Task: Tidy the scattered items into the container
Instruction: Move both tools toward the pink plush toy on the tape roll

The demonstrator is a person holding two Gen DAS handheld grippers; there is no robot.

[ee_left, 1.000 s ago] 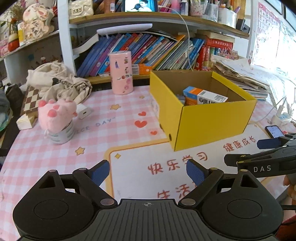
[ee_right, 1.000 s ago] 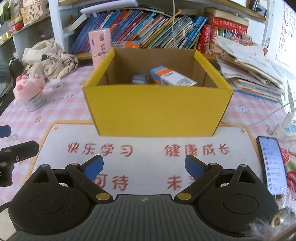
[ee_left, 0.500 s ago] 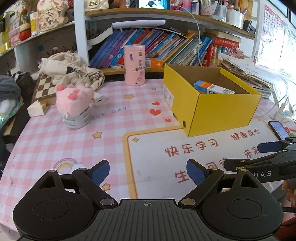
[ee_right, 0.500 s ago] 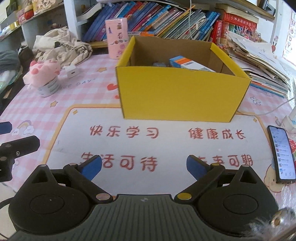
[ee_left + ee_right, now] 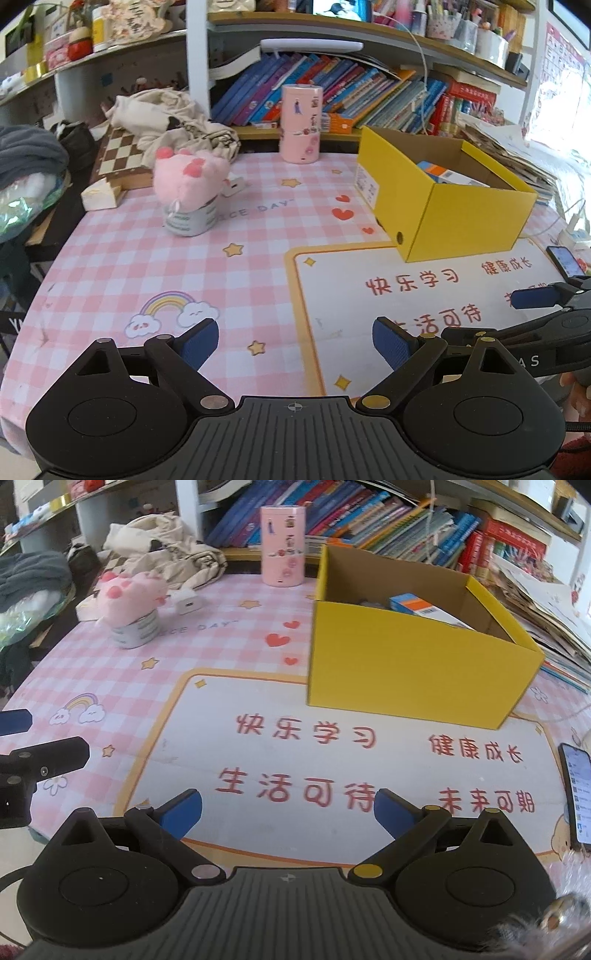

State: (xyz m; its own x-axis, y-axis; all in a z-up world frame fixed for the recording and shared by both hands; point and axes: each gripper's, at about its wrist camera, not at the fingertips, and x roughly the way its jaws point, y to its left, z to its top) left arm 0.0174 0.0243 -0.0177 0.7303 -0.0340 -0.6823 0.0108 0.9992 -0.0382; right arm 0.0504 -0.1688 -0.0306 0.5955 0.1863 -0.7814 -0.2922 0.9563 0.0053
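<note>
Left gripper (image 5: 295, 338): jaws wide apart — empty, above the mat (image 5: 110, 266).
Right gripper (image 5: 288, 808): agape — empty.
Box (image 5: 406, 664): yellow, carton (image 5: 417, 607) inside.
Plush (image 5: 188, 175): on tin, well apart.

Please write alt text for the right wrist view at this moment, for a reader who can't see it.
The right gripper hangs open and empty over a white mat with red Chinese lettering. Beyond it stands an open yellow cardboard box holding a blue-and-orange carton; a pink plush paw sits far left, a smartphone at right.
</note>
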